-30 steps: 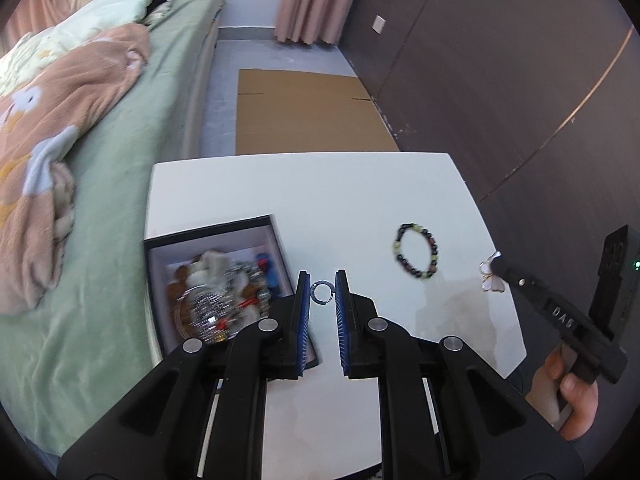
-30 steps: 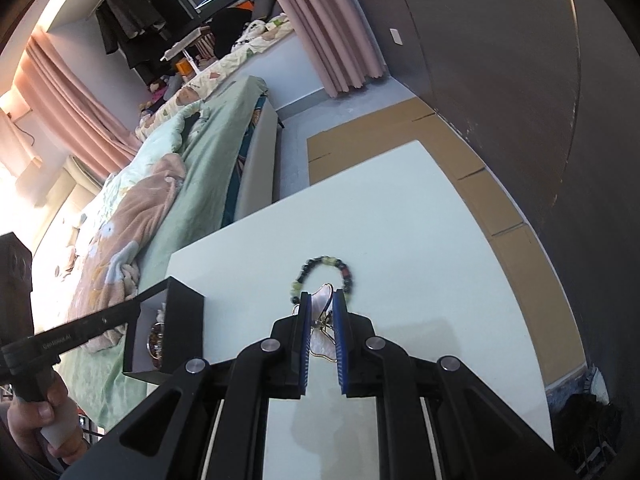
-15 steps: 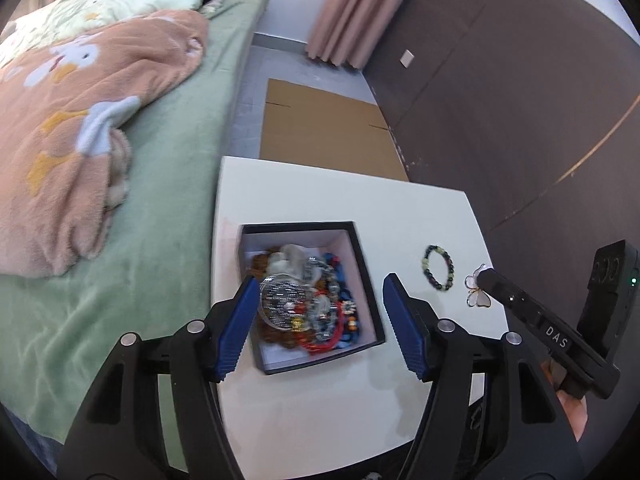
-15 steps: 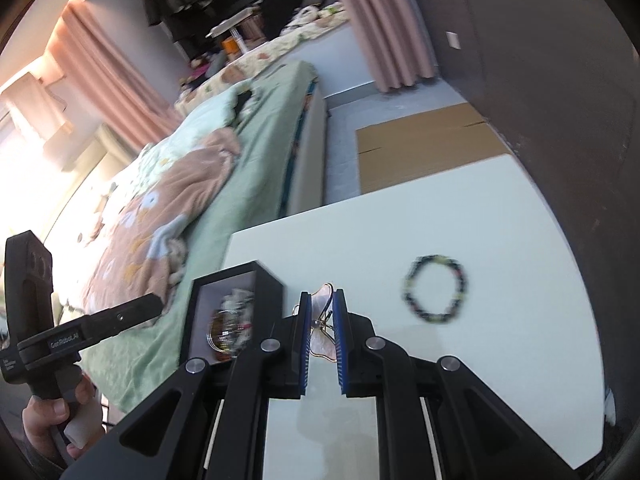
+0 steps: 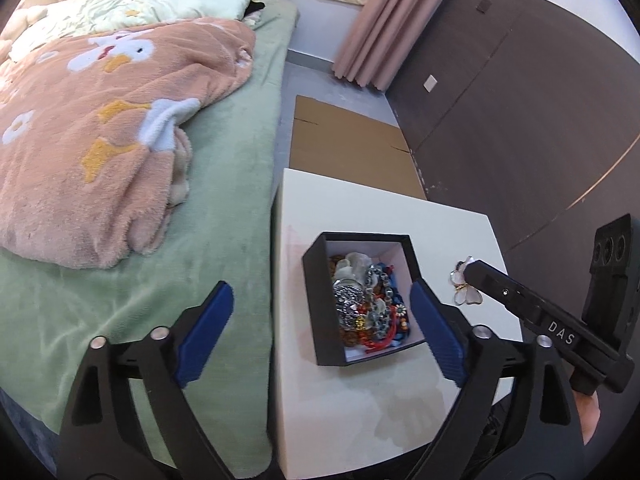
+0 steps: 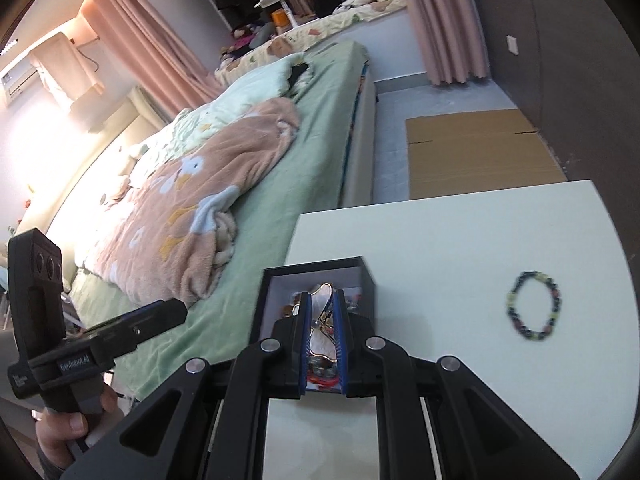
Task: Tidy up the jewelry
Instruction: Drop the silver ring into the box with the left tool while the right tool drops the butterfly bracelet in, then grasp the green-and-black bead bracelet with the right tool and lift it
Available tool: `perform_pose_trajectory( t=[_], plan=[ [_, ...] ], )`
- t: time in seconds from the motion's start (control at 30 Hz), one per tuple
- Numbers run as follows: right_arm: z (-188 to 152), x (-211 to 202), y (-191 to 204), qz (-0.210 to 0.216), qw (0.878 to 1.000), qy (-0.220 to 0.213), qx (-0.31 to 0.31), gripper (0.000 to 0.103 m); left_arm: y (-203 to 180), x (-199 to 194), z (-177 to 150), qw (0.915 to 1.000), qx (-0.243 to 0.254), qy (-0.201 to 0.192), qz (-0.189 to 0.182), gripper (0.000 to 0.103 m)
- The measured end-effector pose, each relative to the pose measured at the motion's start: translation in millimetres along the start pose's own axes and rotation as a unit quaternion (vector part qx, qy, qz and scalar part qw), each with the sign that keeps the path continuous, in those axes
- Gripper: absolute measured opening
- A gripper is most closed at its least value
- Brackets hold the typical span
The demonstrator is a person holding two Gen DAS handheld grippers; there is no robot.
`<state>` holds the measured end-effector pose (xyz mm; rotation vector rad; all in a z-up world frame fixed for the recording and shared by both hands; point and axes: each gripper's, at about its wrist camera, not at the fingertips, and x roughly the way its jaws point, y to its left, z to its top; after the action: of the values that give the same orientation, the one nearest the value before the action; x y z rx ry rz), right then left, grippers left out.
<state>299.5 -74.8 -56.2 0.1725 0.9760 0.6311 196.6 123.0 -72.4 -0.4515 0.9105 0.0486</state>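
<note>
A black jewelry box (image 5: 316, 292) with a white inside holds several mixed pieces and stands on the white table (image 5: 360, 408). My left gripper (image 5: 320, 332) is wide open and empty, its fingers on either side of the box's near part. My right gripper (image 6: 322, 312) is shut on a white butterfly brooch (image 6: 320, 308) and holds it above the box (image 6: 368, 280). In the left wrist view the brooch (image 5: 466, 290) shows at the right gripper's tip, right of the box. A dark beaded bracelet (image 6: 534, 306) lies on the table to the right.
A bed with a green sheet (image 5: 224, 184) and a pink blanket (image 5: 100, 120) runs along the table's left side. Flat cardboard (image 5: 348, 152) lies on the floor beyond the table. A dark wall (image 5: 520, 120) stands to the right.
My left gripper let go of a small ring, opened wide and pulled back to the left over the box. My right gripper carried the brooch left from the bracelet to above the box.
</note>
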Motion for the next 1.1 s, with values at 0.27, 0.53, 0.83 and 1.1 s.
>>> perform_pose_trajectory(
  t=[0.27,0.53,0.83,1.1],
  plan=[
    [1,8,6,0.004,1.0,0.012,-0.006,0.064,11,-3,-1,0.9999,-0.009,-0.008,0.004,0.098],
    [-3,-4,-21,-0.03,0.999,0.01,0.008,0.076,3,1,-4,1.0,0.001,-0.005,-0.001,0.098],
    [2,-26,-53,-0.067,0.998,-0.003,0.015,0.095,-18,13,0,0.9996,0.023,0.006,0.013,0.098],
    [2,-39,-110,-0.109,0.992,-0.005,0.057,0.093,-40,23,2,0.9995,0.031,0.004,0.001,0.098]
  ],
)
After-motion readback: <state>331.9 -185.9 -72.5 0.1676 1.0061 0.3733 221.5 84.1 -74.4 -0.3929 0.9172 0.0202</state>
